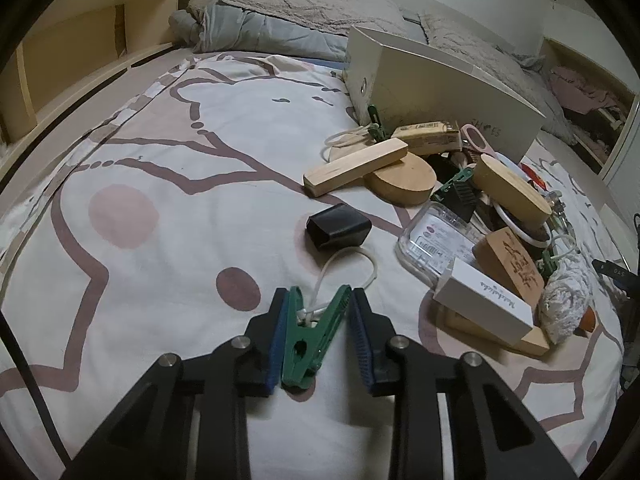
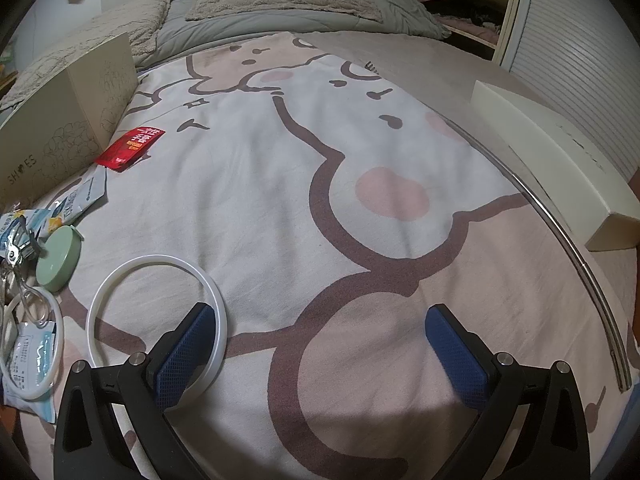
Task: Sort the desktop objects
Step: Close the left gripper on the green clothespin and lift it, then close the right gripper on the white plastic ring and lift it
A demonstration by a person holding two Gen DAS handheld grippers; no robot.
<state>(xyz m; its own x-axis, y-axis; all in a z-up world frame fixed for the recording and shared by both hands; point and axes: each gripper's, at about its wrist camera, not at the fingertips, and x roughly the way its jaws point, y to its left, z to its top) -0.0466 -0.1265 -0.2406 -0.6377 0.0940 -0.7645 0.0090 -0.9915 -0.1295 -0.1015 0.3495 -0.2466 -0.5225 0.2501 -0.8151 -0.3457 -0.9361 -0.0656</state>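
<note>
The left claw point(image 1: 318, 312) is squeezed shut on a green clip point(image 1: 312, 336) with a white cord loop point(image 1: 352, 268). The clip lies low on the bed sheet point(image 1: 160, 160), which is white with pink spots and brown lines. A small black box point(image 1: 338, 226) sits just past the loop. To the right is a heap of wooden blocks point(image 1: 356, 166), a clear case point(image 1: 434, 240) and a white box point(image 1: 484, 306), in front of a tall shoe box point(image 1: 440, 92). Grey pillows point(image 1: 280, 20) lie at the far end.

The right claw point(image 2: 320, 344) is wide open and holds nothing. A white ring point(image 2: 156, 316) lies under its left finger. A red packet point(image 2: 132, 148) lies farther off.
</note>
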